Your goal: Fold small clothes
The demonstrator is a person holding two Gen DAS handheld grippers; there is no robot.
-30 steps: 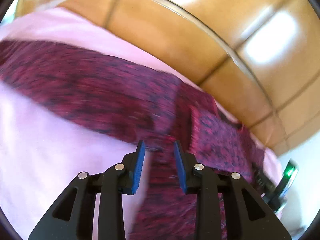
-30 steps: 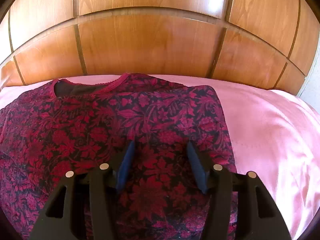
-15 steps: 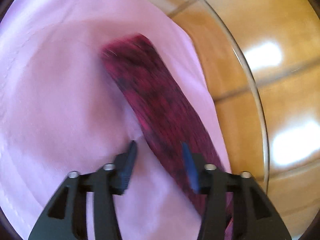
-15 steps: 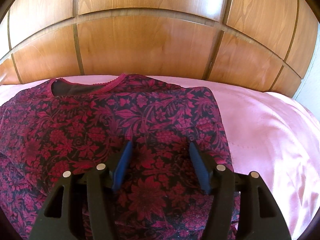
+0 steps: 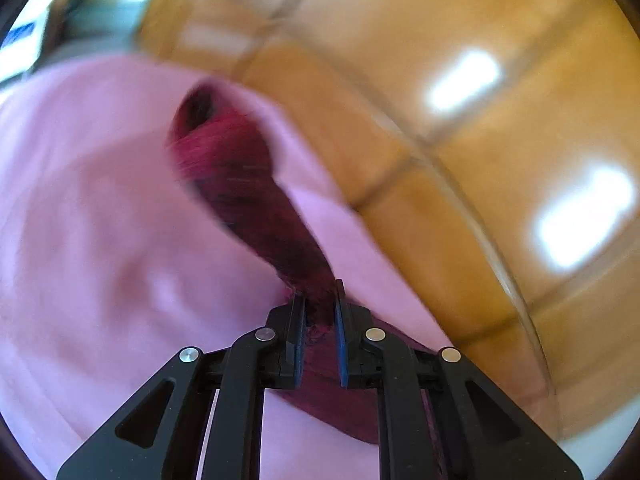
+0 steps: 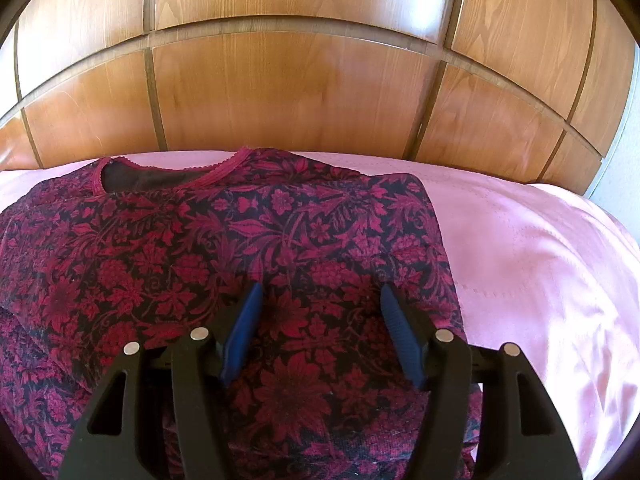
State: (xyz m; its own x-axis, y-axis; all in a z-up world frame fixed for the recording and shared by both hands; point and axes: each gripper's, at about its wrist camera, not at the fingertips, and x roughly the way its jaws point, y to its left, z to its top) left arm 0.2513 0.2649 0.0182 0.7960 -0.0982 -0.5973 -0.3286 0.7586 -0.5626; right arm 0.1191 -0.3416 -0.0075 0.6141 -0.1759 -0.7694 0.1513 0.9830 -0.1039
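Note:
A dark red floral top (image 6: 160, 260) lies flat on the pink bedsheet (image 6: 540, 260), its neckline (image 6: 160, 176) towards the headboard. The right side of it is folded in to a straight edge. My right gripper (image 6: 320, 300) hovers over the middle of the top, open, with nothing pinched between its blue pads. In the blurred left wrist view, my left gripper (image 5: 320, 296) is shut on the long sleeve (image 5: 240, 184). The sleeve stretches away from the pads over the sheet, its cuff opening at the far end.
A wooden panelled headboard (image 6: 300, 92) runs right behind the top and fills the right side of the left wrist view (image 5: 460, 160). Bare pink sheet (image 5: 100, 240) spreads to the left of the sleeve. A white wall (image 6: 624, 168) shows at the bed's right corner.
My left gripper swung from the top's body out along the sleeve, then closed on the sleeve and lifted it. The right gripper stayed put, its jaws slightly wider.

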